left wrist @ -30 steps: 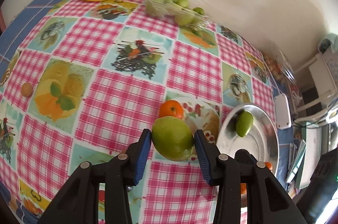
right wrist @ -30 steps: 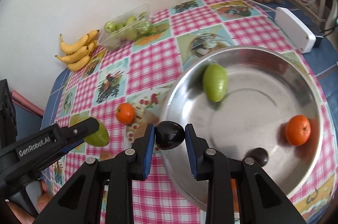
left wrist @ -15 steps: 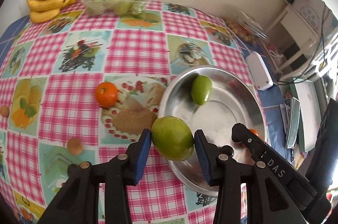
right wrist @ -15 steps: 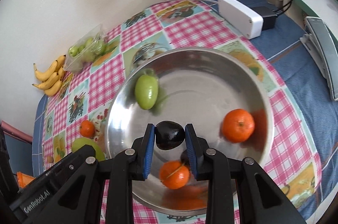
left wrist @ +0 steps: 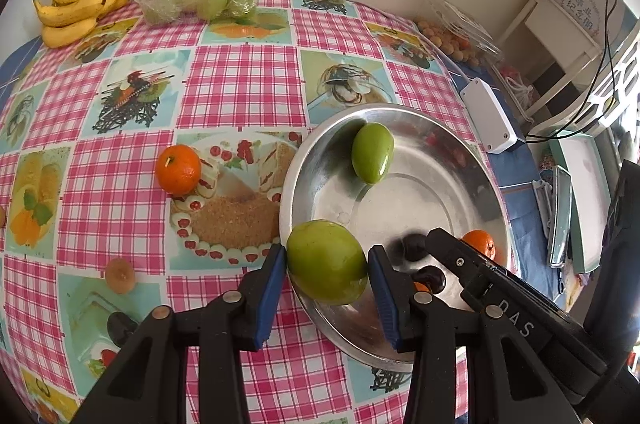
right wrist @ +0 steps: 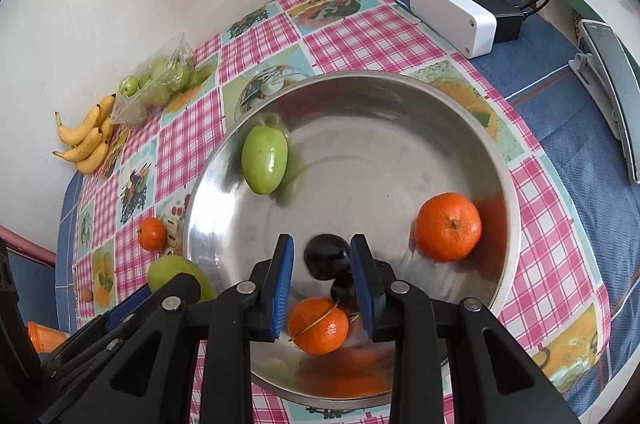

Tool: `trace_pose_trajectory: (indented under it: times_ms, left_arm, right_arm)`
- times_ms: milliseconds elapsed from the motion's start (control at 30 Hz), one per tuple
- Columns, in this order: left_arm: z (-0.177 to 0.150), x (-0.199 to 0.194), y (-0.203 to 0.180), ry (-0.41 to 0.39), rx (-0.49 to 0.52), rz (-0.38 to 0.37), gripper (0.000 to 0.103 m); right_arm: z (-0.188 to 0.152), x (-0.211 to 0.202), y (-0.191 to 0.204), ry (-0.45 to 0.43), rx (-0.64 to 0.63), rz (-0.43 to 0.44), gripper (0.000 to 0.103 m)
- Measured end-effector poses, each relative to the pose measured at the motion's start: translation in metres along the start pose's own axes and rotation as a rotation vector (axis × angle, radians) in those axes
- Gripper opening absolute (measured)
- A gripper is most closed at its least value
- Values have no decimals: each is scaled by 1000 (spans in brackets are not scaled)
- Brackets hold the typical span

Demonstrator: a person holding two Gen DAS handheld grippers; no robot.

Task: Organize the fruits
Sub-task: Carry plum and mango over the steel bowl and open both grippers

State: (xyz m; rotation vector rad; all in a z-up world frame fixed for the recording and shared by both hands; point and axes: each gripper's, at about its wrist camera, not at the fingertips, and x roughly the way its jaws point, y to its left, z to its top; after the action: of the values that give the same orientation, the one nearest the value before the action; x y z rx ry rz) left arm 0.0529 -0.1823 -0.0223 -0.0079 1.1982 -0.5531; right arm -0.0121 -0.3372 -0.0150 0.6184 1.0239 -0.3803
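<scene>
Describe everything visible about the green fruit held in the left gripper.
The large green fruit is round, smooth and yellow-green with a slight sheen, and looks unblemished. It sits clamped between the blue pads of the left gripper, one pad against each side. It hangs above the near left rim of the steel bowl, touching only the pads.

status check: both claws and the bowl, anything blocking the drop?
Left claw shut on green fruit, at the bowl rim. Right claw shut on dark fruit, over bowl. Centre clear.

A home dining corner is showing: a table (left wrist: pixel 240 84) wearing a checked fruit-print cloth, bananas (left wrist: pixel 76 8) lying against the wall behind it.
</scene>
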Motion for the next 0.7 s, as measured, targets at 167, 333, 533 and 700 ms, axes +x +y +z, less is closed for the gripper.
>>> trace_pose_trajectory:
  times_ms: [167,333,533,700]
  left_arm:
    - [-1,2,-1,9,3,2,45]
    - [0,1,-1,6,2,1,46]
    - [2,-2,3,-3,-9,3,49]
    - [5,-4,16,-10,-45,55,56]
  right_arm:
    - [-1,3,0,16,-1,-13,31]
    - [-1,3,1,13,-2,-17,31]
    - [-1,4,1,18,1,-22,31]
    - [-1,3,2,17,-1,-27,34]
